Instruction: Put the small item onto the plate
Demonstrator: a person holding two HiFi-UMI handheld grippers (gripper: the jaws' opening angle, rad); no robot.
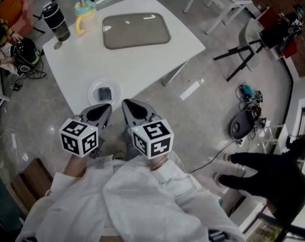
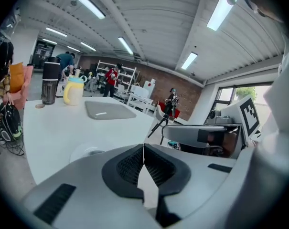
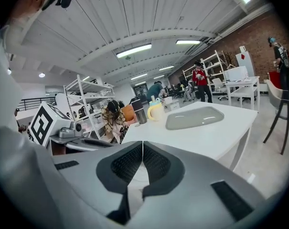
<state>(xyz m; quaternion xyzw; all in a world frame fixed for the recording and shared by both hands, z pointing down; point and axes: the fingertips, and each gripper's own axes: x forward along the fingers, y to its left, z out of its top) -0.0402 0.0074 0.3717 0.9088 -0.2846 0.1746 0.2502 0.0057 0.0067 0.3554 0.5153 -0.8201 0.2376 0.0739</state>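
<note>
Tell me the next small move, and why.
Probably just draw both grippers clear: the small dark item already lies on the plate, and the left gripper and right gripper are shut and empty by the table edge.

1. Your table is white with rounded corners, and one corner points toward you.
2. Near that corner you have the plate, small, round and pale, close to the table's edge.
3. Toward the far side lies a grey tray, rectangular with rounded corners, flat on the top and well apart from the plate.
4. Left of the tray, as you look, stands a yellow cup with a handle and a lid.
5. Further left stands a dark flask, upright, near the table's left corner.
6. Just in front of the flask you'll see a small round disc lying flat.
</note>
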